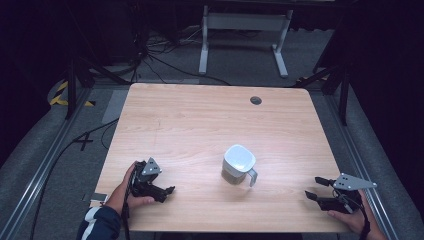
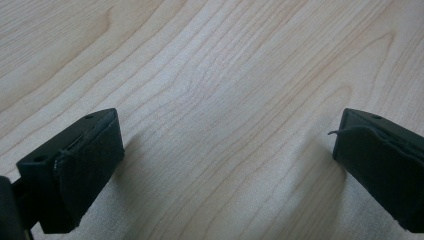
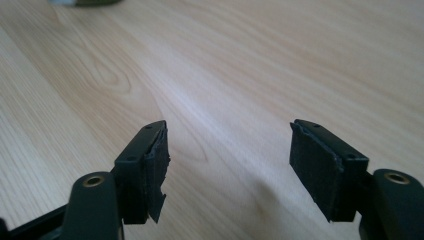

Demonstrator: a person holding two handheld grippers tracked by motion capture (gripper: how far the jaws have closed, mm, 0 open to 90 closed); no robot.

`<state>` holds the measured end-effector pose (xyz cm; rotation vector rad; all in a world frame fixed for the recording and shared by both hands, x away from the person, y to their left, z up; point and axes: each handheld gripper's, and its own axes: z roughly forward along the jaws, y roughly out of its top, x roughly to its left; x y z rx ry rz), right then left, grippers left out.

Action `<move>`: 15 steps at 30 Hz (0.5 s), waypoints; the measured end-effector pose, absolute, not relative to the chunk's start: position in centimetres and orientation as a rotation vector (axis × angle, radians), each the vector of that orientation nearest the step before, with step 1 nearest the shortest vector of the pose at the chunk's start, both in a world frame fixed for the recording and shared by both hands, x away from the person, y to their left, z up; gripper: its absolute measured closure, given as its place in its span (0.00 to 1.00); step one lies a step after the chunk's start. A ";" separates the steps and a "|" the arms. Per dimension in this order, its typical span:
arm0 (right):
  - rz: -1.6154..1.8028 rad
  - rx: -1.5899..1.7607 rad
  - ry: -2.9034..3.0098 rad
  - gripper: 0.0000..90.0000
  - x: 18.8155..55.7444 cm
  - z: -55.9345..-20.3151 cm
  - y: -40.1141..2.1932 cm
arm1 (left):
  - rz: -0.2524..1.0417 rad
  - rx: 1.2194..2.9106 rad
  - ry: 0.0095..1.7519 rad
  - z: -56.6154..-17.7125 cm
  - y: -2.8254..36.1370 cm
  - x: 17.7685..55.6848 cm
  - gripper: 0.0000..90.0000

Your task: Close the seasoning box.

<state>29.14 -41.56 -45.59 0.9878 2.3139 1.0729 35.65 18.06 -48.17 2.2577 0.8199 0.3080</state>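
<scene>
Your table [image 1: 200,120] is light wood with wavy grain and a dark round grommet [image 1: 256,100] at upper right. The jug [image 1: 239,165] at centre frame has a white lid, olive body and grey handle. Both grippers, left gripper [image 1: 167,191] and right gripper [image 1: 315,188], are black with grey plates. Your sleeve [image 1: 97,222] at lower left is navy with white stripes.

Matt light wood-grain table [image 1: 200,115]; smooth, glossy white-lidded jug [image 1: 239,164].

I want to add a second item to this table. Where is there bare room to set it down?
The far half of the table, beyond the lidded jug, is bare, as is the wood between the jug and each gripper. The near corners are taken by the left gripper and right gripper.
</scene>
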 end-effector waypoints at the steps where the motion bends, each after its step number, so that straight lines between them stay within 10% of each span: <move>1: 1.057 0.990 2.324 0.34 29.2 -45.9 -41.6 | 0.304 2.262 0.819 -48.1 18.1 35.7 0.00; 15: 1.021 1.066 2.327 0.28 29.4 -46.7 -41.7 | 0.302 2.259 0.823 -48.1 18.0 35.7 0.00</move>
